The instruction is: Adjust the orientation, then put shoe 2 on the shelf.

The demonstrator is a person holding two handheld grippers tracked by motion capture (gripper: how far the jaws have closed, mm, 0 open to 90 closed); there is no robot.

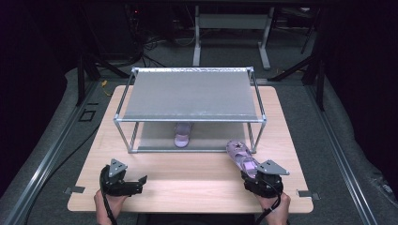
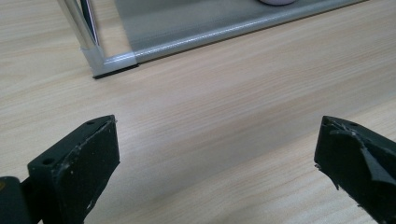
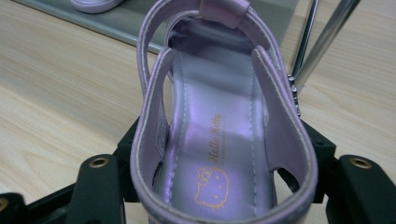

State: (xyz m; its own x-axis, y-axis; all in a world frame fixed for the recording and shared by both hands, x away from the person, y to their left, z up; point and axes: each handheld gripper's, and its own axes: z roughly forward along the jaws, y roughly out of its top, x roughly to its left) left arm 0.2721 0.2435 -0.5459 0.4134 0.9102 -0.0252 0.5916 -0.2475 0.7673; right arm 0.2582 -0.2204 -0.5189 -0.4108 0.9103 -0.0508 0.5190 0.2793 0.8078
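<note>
Black grippers [image 1: 123, 182], grey three-cornered plates, brass screws, black cables; scuffed jaws

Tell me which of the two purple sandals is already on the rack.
The sandal on the rack's lower shelf, under the top shelf. The other sandal is off the rack, gripped at its heel by the right tongs.

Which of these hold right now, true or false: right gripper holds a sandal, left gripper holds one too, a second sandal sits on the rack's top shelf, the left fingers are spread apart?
1. The right gripper grips a lilac child's sandal by its heel. True.
2. The left gripper holds a sandal too. False: nothing is between its fingers.
3. A second lilac sandal sits on the top of the metal-framed grey two-shelf rack. False: it sits on the bottom shelf.
4. The left fingers are spread apart. True.
</note>
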